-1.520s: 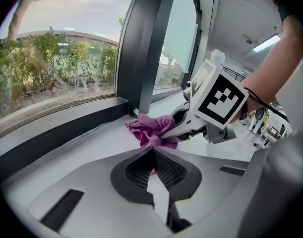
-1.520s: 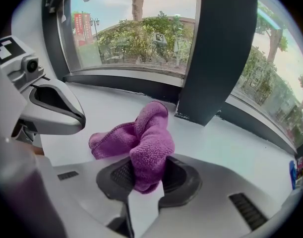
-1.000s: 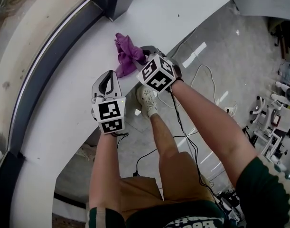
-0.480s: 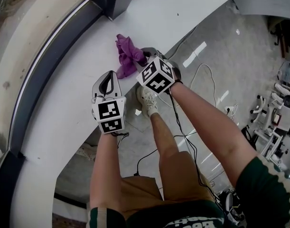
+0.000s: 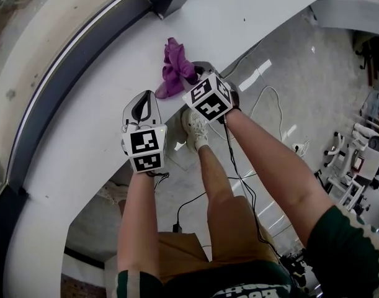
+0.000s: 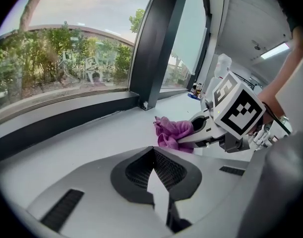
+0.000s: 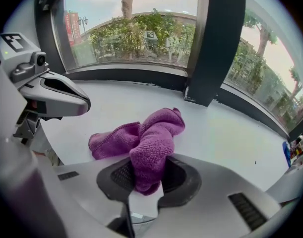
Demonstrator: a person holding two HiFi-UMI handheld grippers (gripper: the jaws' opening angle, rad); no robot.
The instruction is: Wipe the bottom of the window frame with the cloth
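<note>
Left gripper point(image 5: 141, 99), right gripper point(image 5: 195, 73): white shells, black-lined fingers point(image 5: 154, 108), one cube point(image 5: 146, 151) of black-white square markers each. Black cable point(image 5: 239, 174) off the right one. Dark green sleeves point(image 5: 349, 248) with cream stripes, tan shorts point(image 5: 192, 248), white sneaker point(image 5: 193, 128).

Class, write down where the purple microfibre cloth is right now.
In the head view the purple microfibre cloth lies bunched on the white window sill, pinched in the right gripper, ahead and right of the left gripper.

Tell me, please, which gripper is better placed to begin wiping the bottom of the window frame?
The right gripper: its jaws are shut on the purple cloth, which rests on the sill before the frame bottom. The left gripper is shut and empty.
</note>
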